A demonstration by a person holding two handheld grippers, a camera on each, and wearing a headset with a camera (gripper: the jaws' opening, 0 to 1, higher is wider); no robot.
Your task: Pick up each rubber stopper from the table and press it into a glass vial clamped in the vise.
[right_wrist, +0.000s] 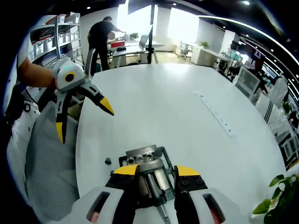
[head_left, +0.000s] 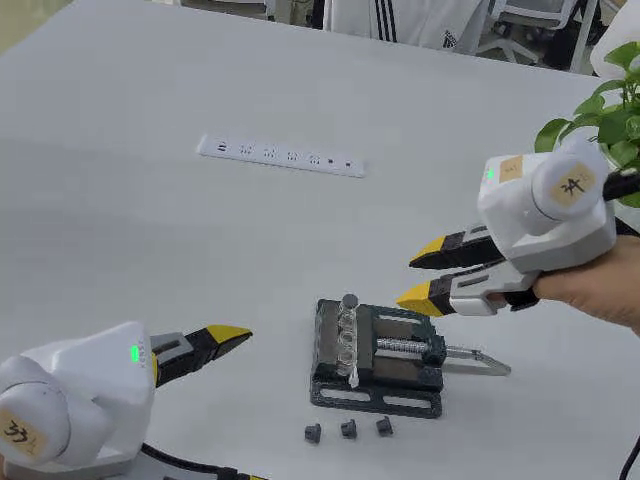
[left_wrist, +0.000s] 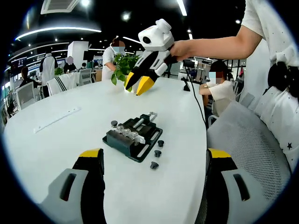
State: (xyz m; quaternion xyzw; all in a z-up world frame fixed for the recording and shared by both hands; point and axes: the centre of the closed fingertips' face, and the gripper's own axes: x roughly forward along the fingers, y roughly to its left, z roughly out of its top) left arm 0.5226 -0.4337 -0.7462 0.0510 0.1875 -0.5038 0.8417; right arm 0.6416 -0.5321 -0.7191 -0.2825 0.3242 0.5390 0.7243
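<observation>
bare table [head_left: 150,230] surrounds vise [head_left: 385,375], stoppers [head_left: 348,429] just beside it.

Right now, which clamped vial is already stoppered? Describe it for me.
On the white table, find the dark vise near the wearer. In its row of clear vials, the stoppered vial stands at the end farthest from the three loose stoppers; it alone has a dark cap.

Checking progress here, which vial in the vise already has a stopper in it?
The end vial farthest from the loose stoppers: dark-capped, while the others look open.
</observation>
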